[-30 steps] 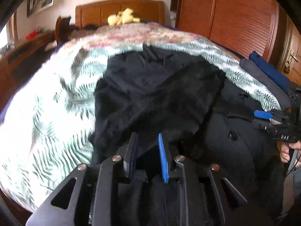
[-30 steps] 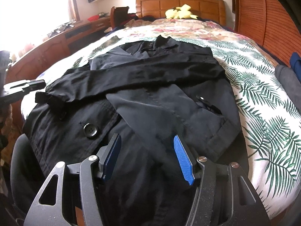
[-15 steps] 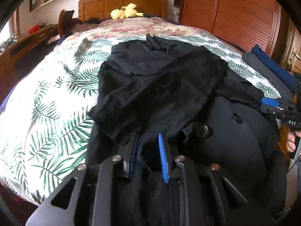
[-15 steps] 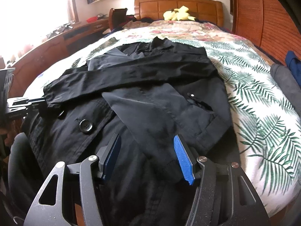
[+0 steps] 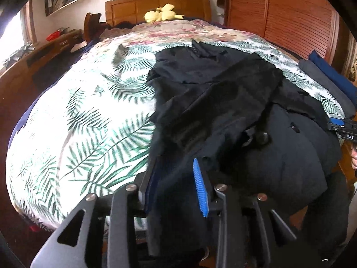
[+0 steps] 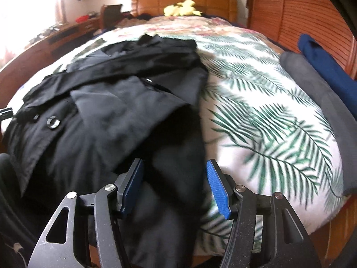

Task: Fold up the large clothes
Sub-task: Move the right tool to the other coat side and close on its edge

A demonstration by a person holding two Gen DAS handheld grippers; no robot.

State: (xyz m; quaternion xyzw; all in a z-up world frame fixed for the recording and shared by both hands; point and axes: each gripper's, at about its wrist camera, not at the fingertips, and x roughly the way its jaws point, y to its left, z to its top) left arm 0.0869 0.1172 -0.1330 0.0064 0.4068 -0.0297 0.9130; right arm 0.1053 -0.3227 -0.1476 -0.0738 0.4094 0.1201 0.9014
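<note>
A large black coat (image 5: 223, 102) lies on the bed with its sleeves folded across the front and its hem hanging over the near edge. My left gripper (image 5: 175, 178) is at the hem's left part. Its jaws are opening, and dark cloth still fills the gap between the blue pads. My right gripper (image 6: 176, 178) stands open over the coat (image 6: 111, 111) near its right edge, with black cloth lying loose between the wide jaws. Each gripper also shows at the edge of the other view: the right gripper (image 5: 341, 127) and the left gripper (image 6: 4, 111).
The leaf-print bed cover (image 5: 89, 122) stretches on both sides of the coat. Folded grey clothes (image 6: 312, 84) and blue clothes (image 6: 330, 67) lie along the bed's right edge. A yellow plush toy (image 5: 162, 15) sits by the headboard. A wooden wardrobe (image 5: 290, 17) is right, a desk (image 5: 44, 51) left.
The left jaws have widened around the hem cloth. Both grippers have moved apart along the coat's near edge, the left one leftwards and the right one rightwards.
</note>
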